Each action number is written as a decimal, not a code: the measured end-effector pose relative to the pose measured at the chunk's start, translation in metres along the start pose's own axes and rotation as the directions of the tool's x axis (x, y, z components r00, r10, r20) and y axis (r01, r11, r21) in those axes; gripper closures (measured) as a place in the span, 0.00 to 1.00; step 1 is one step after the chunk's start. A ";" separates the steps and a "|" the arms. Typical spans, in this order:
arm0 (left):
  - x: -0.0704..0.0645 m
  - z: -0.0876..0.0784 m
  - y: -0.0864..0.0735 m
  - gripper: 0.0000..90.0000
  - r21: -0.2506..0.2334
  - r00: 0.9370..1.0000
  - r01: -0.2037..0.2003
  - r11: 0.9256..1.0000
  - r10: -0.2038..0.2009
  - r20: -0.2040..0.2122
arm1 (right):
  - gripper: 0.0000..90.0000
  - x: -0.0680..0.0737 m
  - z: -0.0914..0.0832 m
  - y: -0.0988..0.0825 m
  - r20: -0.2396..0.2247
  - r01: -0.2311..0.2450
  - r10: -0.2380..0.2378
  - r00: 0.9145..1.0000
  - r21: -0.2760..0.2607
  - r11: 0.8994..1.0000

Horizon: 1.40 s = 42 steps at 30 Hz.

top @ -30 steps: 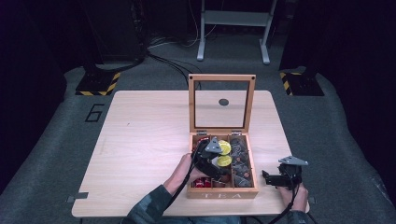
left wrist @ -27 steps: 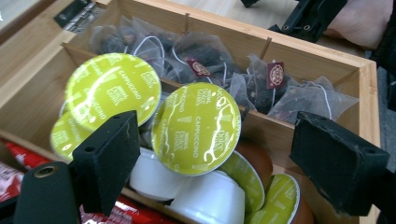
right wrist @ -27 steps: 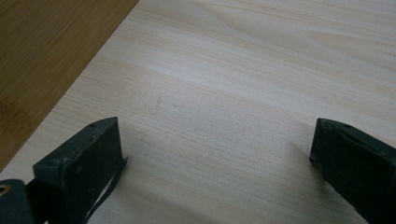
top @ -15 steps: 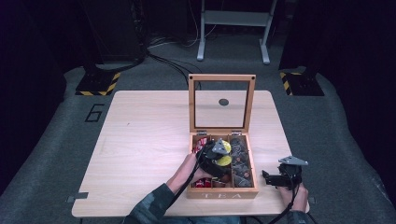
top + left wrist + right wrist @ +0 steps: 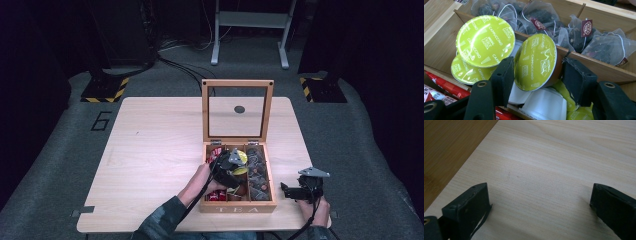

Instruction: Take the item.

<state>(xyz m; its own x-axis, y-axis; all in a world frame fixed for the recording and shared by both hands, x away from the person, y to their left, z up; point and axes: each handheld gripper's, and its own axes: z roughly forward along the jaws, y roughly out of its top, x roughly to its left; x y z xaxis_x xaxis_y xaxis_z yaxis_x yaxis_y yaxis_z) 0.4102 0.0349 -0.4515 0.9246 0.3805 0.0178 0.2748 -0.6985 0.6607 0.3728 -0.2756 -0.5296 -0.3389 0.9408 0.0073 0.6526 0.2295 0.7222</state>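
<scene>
Table (image 5: 150, 165): one pale wooden tabletop with a fine straight grain and rounded corners, on a grey floor.
Tea box (image 5: 237, 207): one wooden box at the near right of the table, the letters TEA on its near wall, split into three long compartments; its glass-paned lid (image 5: 238, 109) stands upright at the far side.
Left gripper (image 5: 231, 167): one black tool, reaching into the middle compartment; in the left gripper view its jaws have just been closing and now press on a capsule from both sides.
Held capsule (image 5: 535, 65): one round coffee pod tipped on edge, with a shiny lime-green foil lid printed CAPPUCCINO and a brown body, leaning on the divider wall.
Other capsules: two more green-lidded pods (image 5: 485, 40) lie stacked to the left; at least two white plastic cups (image 5: 545, 105) lie below.
Tea bags (image 5: 584, 37): several sheer mesh pouches of dark leaves with strings and small red tags, in the right compartment.
Red packets (image 5: 446, 86): glossy sachets in the left compartment.
Right gripper (image 5: 300, 191): one black tool near the table's right edge, jaws spread wide over bare wood.
</scene>
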 end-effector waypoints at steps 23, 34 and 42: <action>0.002 -0.004 -0.001 0.60 -0.027 1.000 0.003 1.000 -0.004 -0.031 | 0.03 0.000 0.000 0.000 0.009 0.001 -0.001 1.000 -0.004 1.000; 0.003 -0.006 -0.003 0.63 -0.051 0.999 0.010 0.999 -0.011 -0.030 | 0.03 0.000 0.000 0.000 0.009 0.002 -0.002 1.000 -0.004 1.000; 0.002 -0.011 -0.006 0.63 -0.070 1.000 0.013 0.997 -0.014 -0.019 | 0.03 0.000 0.000 0.000 0.010 0.001 -0.001 1.000 -0.007 1.000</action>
<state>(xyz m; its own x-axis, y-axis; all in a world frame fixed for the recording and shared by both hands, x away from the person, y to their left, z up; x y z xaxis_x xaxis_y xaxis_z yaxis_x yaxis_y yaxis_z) 0.4079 0.0465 -0.4468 0.9156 0.4016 0.0225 0.2673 -0.6492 0.7121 0.3727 -0.2761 -0.5297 -0.3327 0.9430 0.0002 0.6477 0.2283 0.7269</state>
